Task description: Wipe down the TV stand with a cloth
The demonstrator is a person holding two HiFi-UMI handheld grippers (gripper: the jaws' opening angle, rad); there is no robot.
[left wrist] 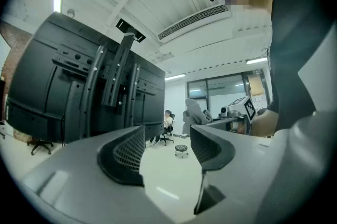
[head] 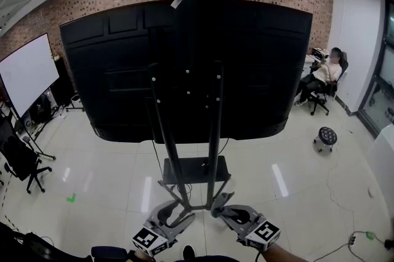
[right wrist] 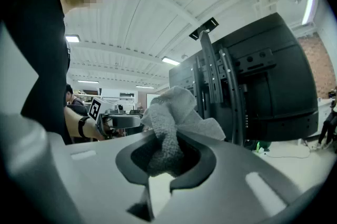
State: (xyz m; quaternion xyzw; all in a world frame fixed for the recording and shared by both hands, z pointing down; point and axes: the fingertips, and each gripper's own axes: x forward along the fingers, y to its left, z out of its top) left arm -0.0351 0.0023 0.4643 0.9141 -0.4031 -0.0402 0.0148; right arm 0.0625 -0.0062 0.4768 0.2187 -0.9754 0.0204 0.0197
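One TV stand (head: 170, 153) on glossy floor (head: 104, 171)

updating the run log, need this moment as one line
left gripper: open, empty | right gripper: shut on cloth | TV stand: ahead, cloth not on it | phase: pre-wipe

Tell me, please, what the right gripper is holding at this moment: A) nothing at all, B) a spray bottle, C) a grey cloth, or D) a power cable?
C: in the right gripper view, the right gripper has its jaws closed on a bunched grey cloth, while the left gripper stands open with nothing between its jaws.
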